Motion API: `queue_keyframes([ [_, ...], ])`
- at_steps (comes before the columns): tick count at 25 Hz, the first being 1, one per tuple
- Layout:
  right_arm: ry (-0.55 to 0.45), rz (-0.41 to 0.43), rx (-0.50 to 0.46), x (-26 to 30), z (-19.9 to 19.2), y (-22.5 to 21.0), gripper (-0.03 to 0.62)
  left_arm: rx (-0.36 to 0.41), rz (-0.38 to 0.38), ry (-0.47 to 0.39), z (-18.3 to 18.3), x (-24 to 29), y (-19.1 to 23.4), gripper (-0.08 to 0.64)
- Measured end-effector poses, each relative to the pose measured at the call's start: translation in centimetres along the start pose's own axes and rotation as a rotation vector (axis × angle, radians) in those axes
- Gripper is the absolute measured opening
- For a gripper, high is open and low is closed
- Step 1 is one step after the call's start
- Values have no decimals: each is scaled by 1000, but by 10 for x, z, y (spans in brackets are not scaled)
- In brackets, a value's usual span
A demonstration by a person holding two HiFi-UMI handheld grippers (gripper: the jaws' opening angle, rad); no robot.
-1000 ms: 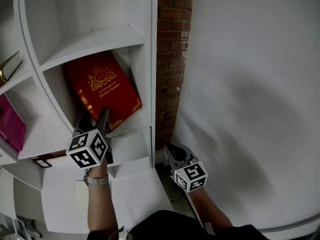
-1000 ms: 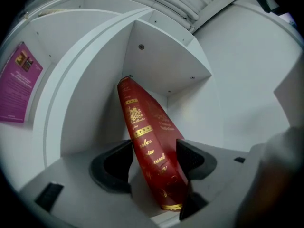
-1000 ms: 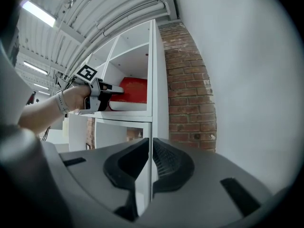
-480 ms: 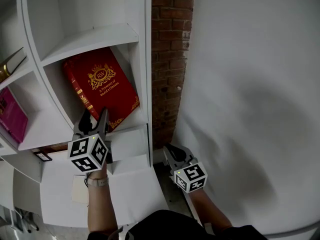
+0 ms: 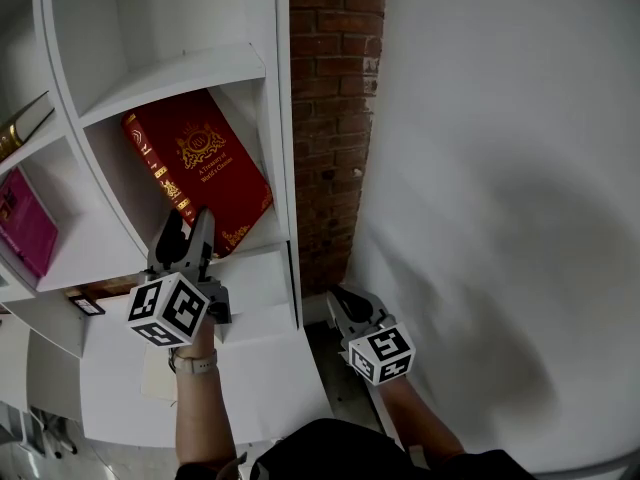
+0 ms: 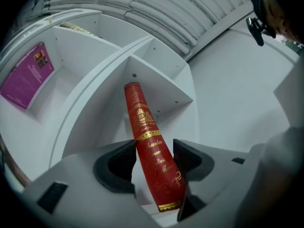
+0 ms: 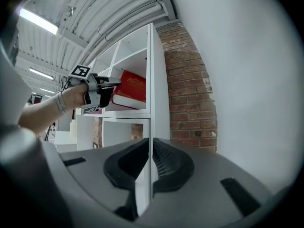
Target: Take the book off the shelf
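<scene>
A red book with gold print (image 5: 195, 173) leans in a compartment of the white shelf unit (image 5: 180, 78), its spine (image 6: 147, 146) toward me. My left gripper (image 5: 185, 230) reaches into that compartment at the book's lower end. Its jaws are closing with the spine between them, one pad (image 6: 118, 163) on each side and very near it, and I see no firm press. The right gripper view shows this from the side, with the left gripper (image 7: 97, 91) at the book (image 7: 130, 94). My right gripper (image 5: 345, 303) hangs low by the brick column, shut and empty.
A brick column (image 5: 325, 118) stands right of the shelf unit, with a plain white wall (image 5: 500, 168) beyond it. A pink book (image 5: 25, 233) sits in the compartment to the left. A gold-edged book (image 5: 20, 128) lies higher up on the left.
My left gripper has pushed a little further in along the book's lower end and its jaws have narrowed around the spine. The right gripper has stayed put.
</scene>
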State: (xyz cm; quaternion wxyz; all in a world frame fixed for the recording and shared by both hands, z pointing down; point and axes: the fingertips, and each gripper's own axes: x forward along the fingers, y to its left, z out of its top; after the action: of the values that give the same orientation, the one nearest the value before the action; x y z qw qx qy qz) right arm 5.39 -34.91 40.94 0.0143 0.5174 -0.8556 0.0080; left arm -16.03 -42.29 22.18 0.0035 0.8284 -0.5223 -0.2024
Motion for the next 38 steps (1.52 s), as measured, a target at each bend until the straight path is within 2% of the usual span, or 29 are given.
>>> queue_keyframes([
  [6, -4, -4, 6, -3, -2, -5, 32, -39, -12, -41, 3, 3, -7, 249],
  [13, -1, -7, 10, -2, -4, -8, 32, -99, -2, -23, -2, 8, 0, 249],
  [18, -3, -5, 9, 0, -3, -6, 32, -139, -24, -8, -6, 11, 0, 250],
  [22, -2, -6, 10, 2, -3, -6, 32, -176, -75, 52, -17, 19, -8, 257],
  [24, -1, -8, 11, 2, -4, -6, 32, -165, -84, 94, -27, 24, -12, 267],
  [30, 2, -34, 20, -2, -8, -14, 32, -135, -59, 149, -46, 35, -11, 272],
  [38, 9, -87, 36, -13, -12, -30, 32, -166, -9, 211, -57, 53, -8, 275],
])
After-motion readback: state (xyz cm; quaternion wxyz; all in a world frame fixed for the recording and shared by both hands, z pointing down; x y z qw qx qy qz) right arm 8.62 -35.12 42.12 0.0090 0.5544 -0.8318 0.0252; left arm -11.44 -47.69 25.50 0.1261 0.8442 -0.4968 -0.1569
